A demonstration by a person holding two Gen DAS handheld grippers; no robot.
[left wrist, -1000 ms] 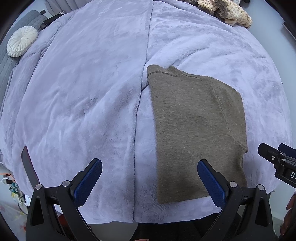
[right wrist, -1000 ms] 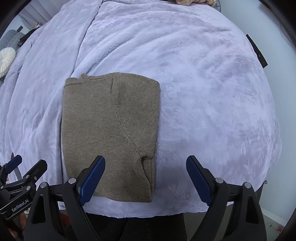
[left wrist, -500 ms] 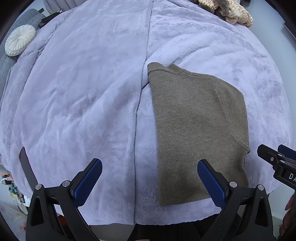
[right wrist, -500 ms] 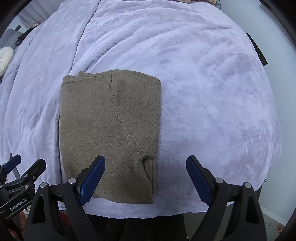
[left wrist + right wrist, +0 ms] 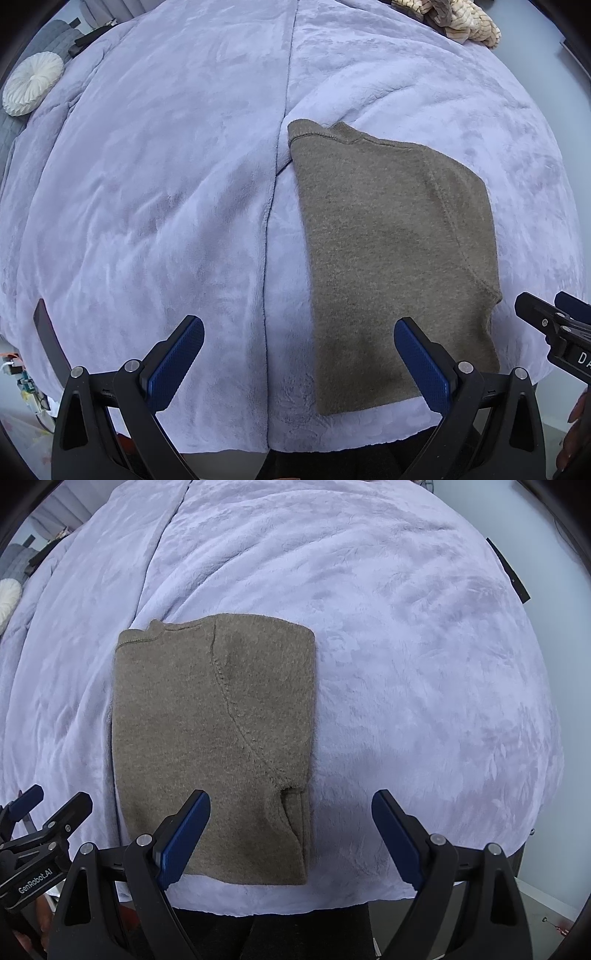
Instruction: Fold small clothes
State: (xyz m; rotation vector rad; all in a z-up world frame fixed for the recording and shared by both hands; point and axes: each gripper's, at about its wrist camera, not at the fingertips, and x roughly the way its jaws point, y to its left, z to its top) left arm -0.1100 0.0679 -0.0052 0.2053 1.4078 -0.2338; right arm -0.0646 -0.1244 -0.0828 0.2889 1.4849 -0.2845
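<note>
1. Left tool (image 5: 299, 358): blades apart, nothing between them, hanging over bare blanket (image 5: 147, 221). The sweater (image 5: 391, 258) lies to its right; only its right blade overlaps the sweater's near edge.
2. Sweater (image 5: 210, 738): folded into a tall rectangle on the bed, near the front edge, long axis running away from the person.
3. Right tool (image 5: 291, 834): blades apart, empty, straddling the sweater's near right corner, so likely the nearer one.
4. Hidden: layers underneath, any tucked sleeve; near edge partly covered by the blades.
</note>
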